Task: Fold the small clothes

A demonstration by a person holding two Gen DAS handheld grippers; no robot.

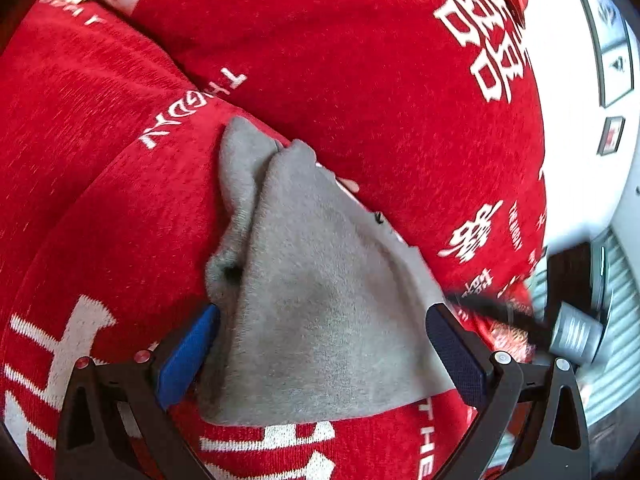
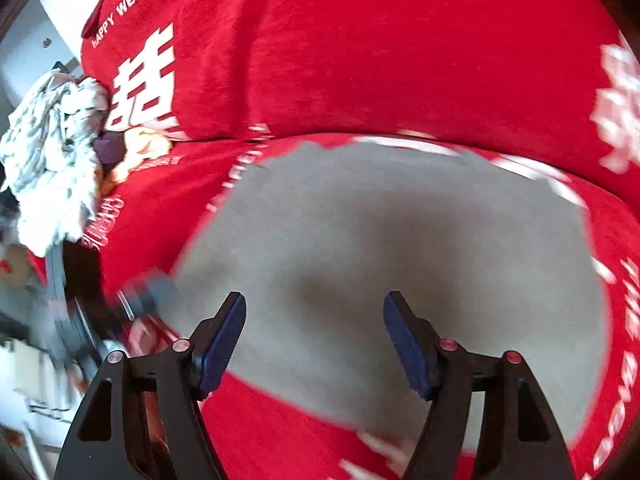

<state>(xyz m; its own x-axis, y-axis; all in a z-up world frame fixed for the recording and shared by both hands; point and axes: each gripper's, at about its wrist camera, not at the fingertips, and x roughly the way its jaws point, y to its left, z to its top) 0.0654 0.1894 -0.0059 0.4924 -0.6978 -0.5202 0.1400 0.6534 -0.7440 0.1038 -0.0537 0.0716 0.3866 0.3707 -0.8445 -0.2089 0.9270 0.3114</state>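
Grey garment (image 1: 320,300) is lying on the red cover (image 1: 360,60) with white lettering, right at the crease where the seat-like part meets the raised back cushion. Whether that's a sofa or a bed, I can't tell.

Left claw (image 1: 322,344) is standing wide, with the garment's near edge sitting between the pads but not pinched; the left blue pad (image 1: 188,356) is just beside the fabric edge. Right claw (image 2: 314,340) is also wide, hovering over the middle of the same grey piece (image 2: 380,260), holding nothing. The right view is motion-blurred, so fine creases aren't readable.

Progress, as a judgement: this piece is looking partly folded. In the left view it's tapering to a bunched double peak at the far end, with one layer lapping over another. In the right view it's reading as a fairly flat, broad patch. Not yet a tidy compact fold, so at least one more fold and some smoothing are probably left.

A heap of pale clothes (image 2: 52,152) is sitting at the far left end of the cover, unfolded, so most of the task is likely still waiting.
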